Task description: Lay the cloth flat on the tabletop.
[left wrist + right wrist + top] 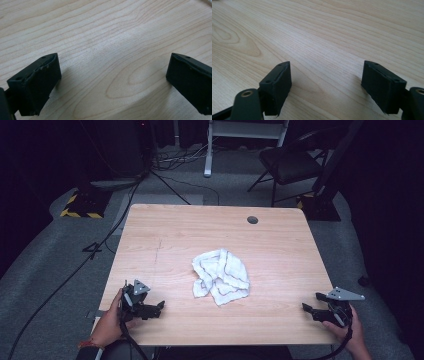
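Observation:
A crumpled white cloth with thin red stripes (221, 275) lies near the middle of the wooden table (165, 235). My left gripper (159, 308) rests near the front left corner, held by a hand, its jaws pointing toward the cloth. In the left gripper view its jaws stand wide apart over bare wood (112, 75), nothing between them. My right gripper (310, 304) sits near the front right edge, pointing left toward the cloth. The right gripper view has its jaws spread over bare wood (325, 82), empty.
A round grommet hole (252, 220) sits near the table's far edge. Beyond the table stand a dark chair (290, 165) and a white frame (207, 150). Cables (100, 245) run across the grey floor on the left.

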`<state>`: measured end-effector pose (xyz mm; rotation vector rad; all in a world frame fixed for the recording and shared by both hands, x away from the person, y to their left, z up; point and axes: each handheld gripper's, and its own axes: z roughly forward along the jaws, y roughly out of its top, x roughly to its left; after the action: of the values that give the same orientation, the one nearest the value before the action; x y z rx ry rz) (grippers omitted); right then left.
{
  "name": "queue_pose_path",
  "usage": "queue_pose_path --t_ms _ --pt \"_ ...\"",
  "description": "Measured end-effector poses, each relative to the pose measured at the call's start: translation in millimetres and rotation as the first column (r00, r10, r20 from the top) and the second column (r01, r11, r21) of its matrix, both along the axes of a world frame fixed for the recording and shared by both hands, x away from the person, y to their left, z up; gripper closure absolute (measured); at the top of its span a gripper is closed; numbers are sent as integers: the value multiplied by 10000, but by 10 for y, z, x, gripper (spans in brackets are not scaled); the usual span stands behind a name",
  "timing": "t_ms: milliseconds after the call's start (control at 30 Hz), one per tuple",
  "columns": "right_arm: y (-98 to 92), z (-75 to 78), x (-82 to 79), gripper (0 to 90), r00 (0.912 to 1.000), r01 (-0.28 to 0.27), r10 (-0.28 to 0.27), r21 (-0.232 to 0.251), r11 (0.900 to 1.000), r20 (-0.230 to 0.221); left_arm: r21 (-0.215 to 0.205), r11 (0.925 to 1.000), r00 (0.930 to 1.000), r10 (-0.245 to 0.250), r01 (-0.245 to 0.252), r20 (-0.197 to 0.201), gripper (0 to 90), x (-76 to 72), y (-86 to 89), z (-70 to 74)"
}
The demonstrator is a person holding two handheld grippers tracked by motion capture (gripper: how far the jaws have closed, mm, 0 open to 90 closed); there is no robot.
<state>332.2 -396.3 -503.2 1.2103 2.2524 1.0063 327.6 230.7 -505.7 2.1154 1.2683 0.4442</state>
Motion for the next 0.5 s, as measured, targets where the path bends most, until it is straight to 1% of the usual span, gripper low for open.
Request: queue_pose_path --t_ms 100,133,200,233,333,367,400,433,500 --pt "0 0 1 243 10000 -3 3 1 10000 1 8 10000 10000 -29 29 18 0 3 -1 0" --pt "0 0 1 243 10000 -3 3 1 10000 1 77 9999 9999 -121 121 31 0 10 0 2" --pt "3 1 4 242 10000 -11 11 -3 10000 -5 43 9995 9995 -325 325 57 0 35 -42 -1" --pt "3 1 4 242 10000 -11 11 -3 10000 -5 43 9995 9995 -325 325 57 0 35 -42 -1" --pt "16 12 9 236 9997 -226 227 -176 9996 37 41 9966 9966 -829 829 37 0 63 -110 0" --pt "28 20 14 237 9994 -325 329 -298 9990 104 41 9966 9966 -829 829 37 0 63 -110 0" --pt "41 30 23 246 9992 -367 372 -323 9988 137 130 9936 9937 -1123 1122 24 0 75 -159 5" --pt "57 40 38 264 9990 -408 413 -289 9987 171 86 9918 9919 -1274 1274 22 0 80 -193 4" --pt "117 75 80 280 9975 -690 691 -45 9976 114 112 9867 9867 -1623 1622 46 0 91 -273 5"
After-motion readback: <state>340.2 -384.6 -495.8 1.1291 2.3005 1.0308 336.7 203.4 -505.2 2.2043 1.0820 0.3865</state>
